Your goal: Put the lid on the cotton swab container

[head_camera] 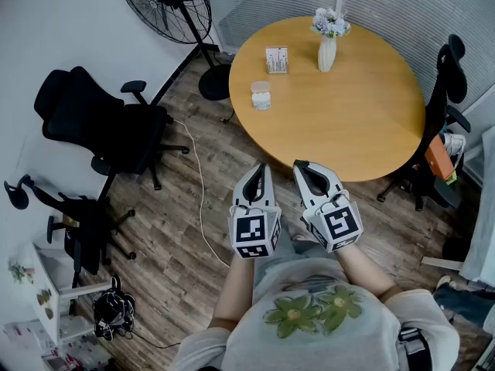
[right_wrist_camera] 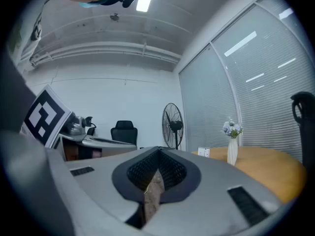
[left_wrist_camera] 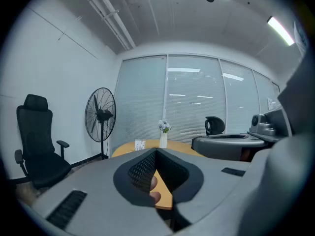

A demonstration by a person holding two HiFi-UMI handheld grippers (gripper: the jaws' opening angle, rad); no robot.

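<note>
1. Filling the upper right of the head view, the round wooden table (head_camera: 363,122) carries three things on its upper-left part.
2. The left gripper (head_camera: 259,170) and right gripper (head_camera: 301,165) hover at lower centre, short of the table, each with jaws closed together on nothing.
3. A white vase (head_camera: 326,52) holds pale flowers (head_camera: 330,23).
4. Left of it stands a square box (head_camera: 276,59), its contents unclear.
5. The small cotton swab container (head_camera: 261,97) sits near the table's left edge; whether its lid is on cannot be told.

Left claw (head_camera: 260,170) and right claw (head_camera: 302,166) sit closed, seemingly empty, side by side.
</note>
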